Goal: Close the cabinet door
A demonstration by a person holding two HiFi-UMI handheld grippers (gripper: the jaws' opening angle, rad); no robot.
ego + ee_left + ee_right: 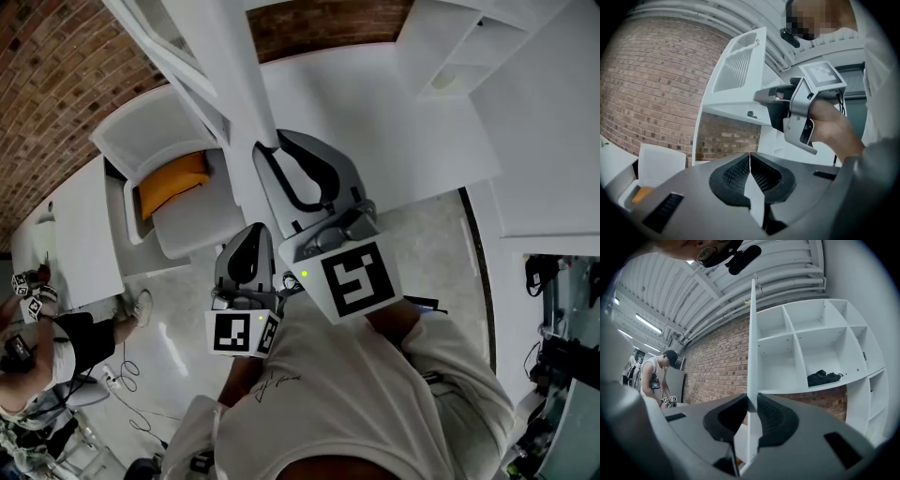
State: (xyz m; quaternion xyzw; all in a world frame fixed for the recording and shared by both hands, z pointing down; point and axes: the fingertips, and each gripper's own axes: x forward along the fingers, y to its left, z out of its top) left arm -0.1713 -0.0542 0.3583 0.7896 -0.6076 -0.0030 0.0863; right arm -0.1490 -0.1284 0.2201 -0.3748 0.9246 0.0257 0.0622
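The white cabinet door point(225, 75) stands open, and I see it edge-on as a thin upright panel point(752, 333) in the right gripper view. My right gripper point(752, 404) is shut on that edge, one jaw on each face of the door. In the head view the right gripper point(270, 152) meets the door's lower edge. The open white cabinet point(806, 348) with its shelf compartments lies to the right of the door. My left gripper point(253, 229) hangs lower and nearer to me, jaws shut point(750, 159) with nothing between them. It looks up at the door point(736, 70) and at the right gripper point(797, 108).
A white chair with an orange cushion point(173, 183) stands on the floor left of the door. Another person point(37, 347) stands at the far left by a white table. A black object point(825, 377) lies in one cabinet compartment. A brick wall point(651, 93) runs behind.
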